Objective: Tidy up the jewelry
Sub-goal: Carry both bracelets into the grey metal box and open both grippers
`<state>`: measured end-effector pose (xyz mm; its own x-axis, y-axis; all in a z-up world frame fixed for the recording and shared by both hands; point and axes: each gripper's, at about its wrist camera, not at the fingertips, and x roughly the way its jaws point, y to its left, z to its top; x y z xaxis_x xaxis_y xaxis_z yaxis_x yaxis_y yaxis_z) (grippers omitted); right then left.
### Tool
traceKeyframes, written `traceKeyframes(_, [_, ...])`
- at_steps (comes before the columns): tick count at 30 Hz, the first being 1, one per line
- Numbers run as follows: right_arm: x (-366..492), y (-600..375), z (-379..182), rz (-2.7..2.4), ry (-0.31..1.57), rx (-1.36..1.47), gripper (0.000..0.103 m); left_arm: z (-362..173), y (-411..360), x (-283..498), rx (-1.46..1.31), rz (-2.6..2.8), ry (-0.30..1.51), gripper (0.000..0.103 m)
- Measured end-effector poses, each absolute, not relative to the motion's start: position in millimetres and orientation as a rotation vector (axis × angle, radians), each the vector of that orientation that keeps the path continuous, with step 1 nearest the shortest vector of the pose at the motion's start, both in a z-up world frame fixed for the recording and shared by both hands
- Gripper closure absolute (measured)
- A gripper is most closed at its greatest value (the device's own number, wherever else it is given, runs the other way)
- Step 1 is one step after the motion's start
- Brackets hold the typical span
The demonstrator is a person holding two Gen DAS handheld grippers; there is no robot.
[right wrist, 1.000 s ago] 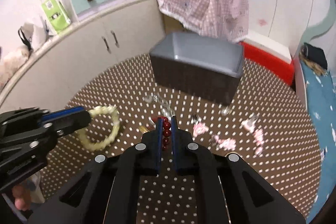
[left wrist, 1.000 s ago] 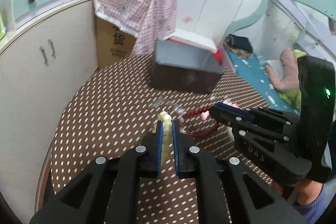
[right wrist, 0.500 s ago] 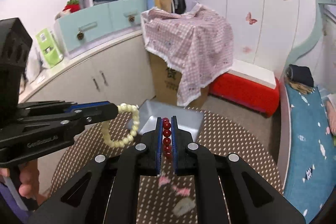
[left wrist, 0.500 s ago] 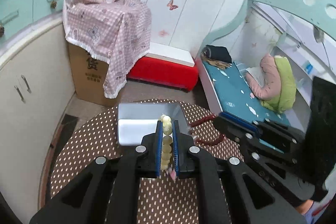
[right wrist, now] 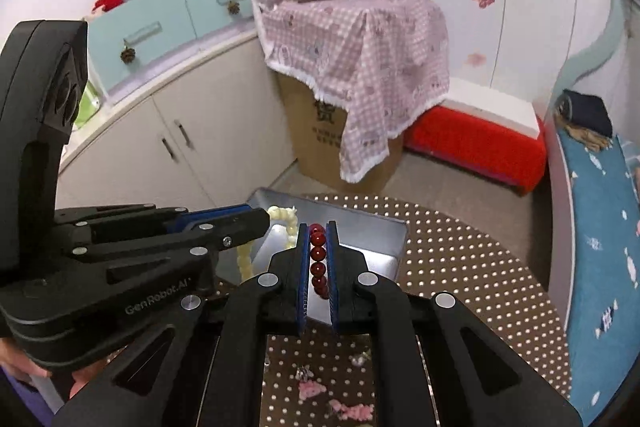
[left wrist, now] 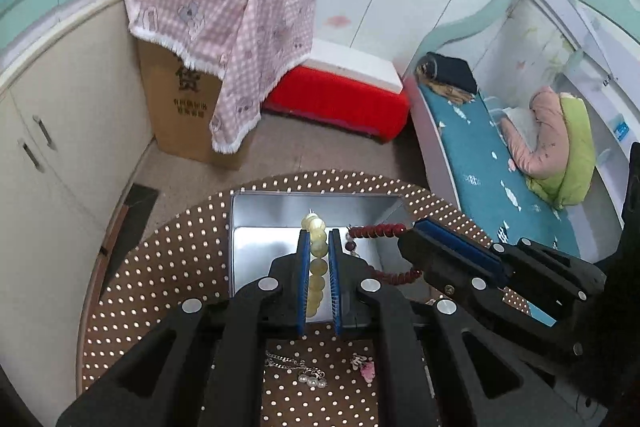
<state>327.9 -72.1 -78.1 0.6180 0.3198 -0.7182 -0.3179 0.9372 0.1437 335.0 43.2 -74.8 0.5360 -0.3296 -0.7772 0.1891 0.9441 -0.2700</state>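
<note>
My left gripper [left wrist: 318,239] is shut on a pale yellow bead bracelet [left wrist: 316,267] and holds it above the open silver metal box [left wrist: 260,251]. My right gripper [right wrist: 319,231] is shut on a dark red bead bracelet [right wrist: 319,259], also above the box [right wrist: 384,235]. In the left wrist view the right gripper [left wrist: 416,231] sits just to the right with the red bracelet [left wrist: 376,230] hanging from it. In the right wrist view the left gripper [right wrist: 264,217] is at the left with the yellow beads [right wrist: 280,215].
The box stands on a round brown dotted table [left wrist: 168,267]. A silver chain [left wrist: 296,367] and pink hair clips [left wrist: 366,373] lie on the table near me; pink clips [right wrist: 312,389] also show in the right wrist view. Cabinets stand left, a bed right.
Both grippers lifted the bracelets off the table and rose, then moved forward over the box, which now shows its open inside from above.
</note>
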Motion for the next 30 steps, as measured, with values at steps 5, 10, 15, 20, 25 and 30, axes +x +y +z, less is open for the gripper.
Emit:
traceKeyframes(5, [336.2,-74.1,-99.5,0.364,0.87,0.02,0.095,-89.0,41.2,339.5,-0.148,-0.301,0.999,0.095])
traceKeyframes(10, [341.0,-79.1,-113.3,0.354,0.902,0.03,0.094,-96.6,39.6,341.3,-0.139,-0.294,1.011,0.094])
traceKeyframes(15, [339.9,-85.4,-117.6,0.351,0.91,0.056,0.092,-95.8,39.5,338.9,-0.147,-0.297,1.009,0.076])
traceKeyframes(20, [331.5,-89.8,-108.7,0.351,0.894,0.054,0.092,-81.9,46.9,327.7,-0.168,-0.266,0.95,0.058])
traceKeyframes(25, [311.9,-98.6,-87.2,0.335,0.847,0.046,0.067,-55.7,53.0,303.9,-0.137,-0.222,0.868,0.05])
traceKeyframes(30, [273.4,-114.9,-55.6,0.307,0.756,0.041,0.045,-33.1,62.7,264.5,-0.123,-0.165,0.769,0.039])
